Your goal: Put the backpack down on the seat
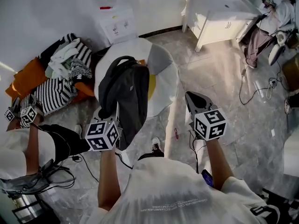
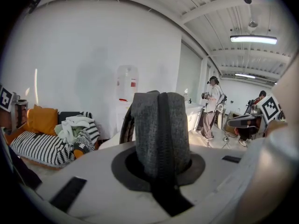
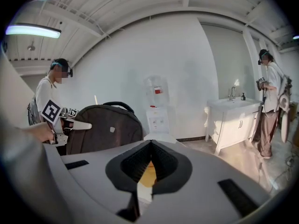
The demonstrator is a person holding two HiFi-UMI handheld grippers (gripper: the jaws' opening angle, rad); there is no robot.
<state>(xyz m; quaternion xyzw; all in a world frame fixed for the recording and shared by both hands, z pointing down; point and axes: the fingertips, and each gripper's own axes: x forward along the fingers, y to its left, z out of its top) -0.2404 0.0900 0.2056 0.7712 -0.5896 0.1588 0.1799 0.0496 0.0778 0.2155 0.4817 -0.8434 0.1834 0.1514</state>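
At the upper left of the head view, a heap of striped cushions and clothes (image 1: 60, 73) is seen against the wall. Just right of it, the dark grey fabric backpack (image 1: 126, 94) is gripped by the left tongs (image 1: 113, 118), whose jaws are clamped on a fold of its grey fabric. The backpack is held upright over the round white padded seat (image 1: 169, 90) at frame centre; whether it touches the seat cannot be told. Further right, the right tongs (image 1: 192, 99) are seen closed, with nothing held. The carrying is judged nearly done; lowering and release are left.
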